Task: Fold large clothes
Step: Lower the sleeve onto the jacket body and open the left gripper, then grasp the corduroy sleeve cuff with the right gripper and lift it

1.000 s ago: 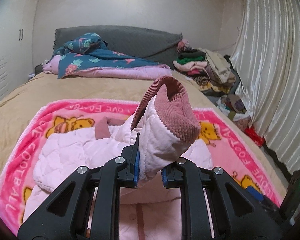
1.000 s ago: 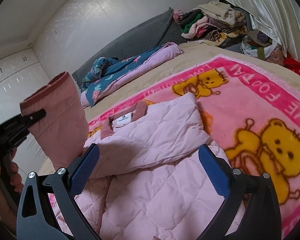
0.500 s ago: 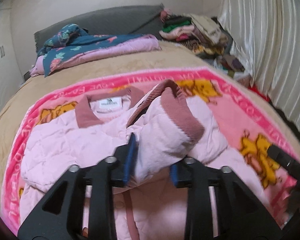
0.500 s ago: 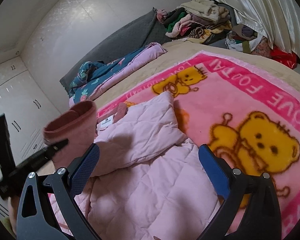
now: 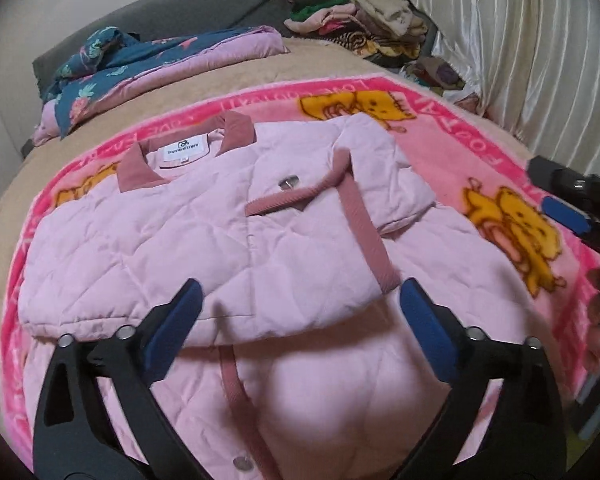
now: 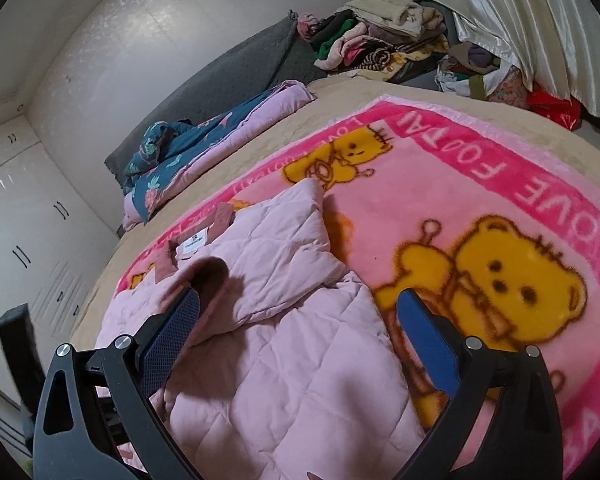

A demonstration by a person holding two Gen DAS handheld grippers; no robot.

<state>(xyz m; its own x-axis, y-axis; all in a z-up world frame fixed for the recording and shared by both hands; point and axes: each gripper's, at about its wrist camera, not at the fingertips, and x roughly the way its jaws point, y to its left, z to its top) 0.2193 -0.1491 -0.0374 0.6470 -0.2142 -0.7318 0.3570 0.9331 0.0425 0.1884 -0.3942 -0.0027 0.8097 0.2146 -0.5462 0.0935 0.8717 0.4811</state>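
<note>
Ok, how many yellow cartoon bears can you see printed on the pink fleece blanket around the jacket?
3 in the left wrist view: one bear beyond the folded sleeve, one right of the quilted pink jacket, one partly covered by the collar. More may lie hidden under it.

Bare blanket point(image 6: 440, 184) right of jacket point(image 5: 188, 240) open; clothes pile point(image 6: 380, 40) far corner, apparently clear.

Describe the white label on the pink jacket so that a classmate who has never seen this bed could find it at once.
Start at the bright pink bear blanket spread on the bed; a pale pink quilted jacket lies on it. At the jacket's far end, inside the darker rose collar, sits the white label, the only white patch with dark print.
</note>
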